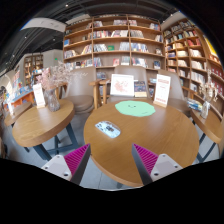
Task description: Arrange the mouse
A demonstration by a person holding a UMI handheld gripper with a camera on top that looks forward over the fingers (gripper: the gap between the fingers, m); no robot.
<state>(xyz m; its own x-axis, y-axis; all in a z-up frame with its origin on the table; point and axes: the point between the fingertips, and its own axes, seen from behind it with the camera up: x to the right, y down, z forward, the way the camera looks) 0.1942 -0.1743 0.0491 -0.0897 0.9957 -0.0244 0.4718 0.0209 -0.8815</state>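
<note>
Gripper [111, 160]: fingers spread wide, holding nothing. Beyond them, round wooden table [150, 135] bearing mouse [108, 129] and green mat [134, 108]. Bookshelves [115, 42] behind.

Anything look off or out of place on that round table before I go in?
Nothing stands out. The mouse lies flat on the round table, apart from the green mat. The gripper hangs open, short of the table.

Bookshop or library, tall bookshelves [115, 42] (fully stocked), round wooden tables [150, 135]
</note>
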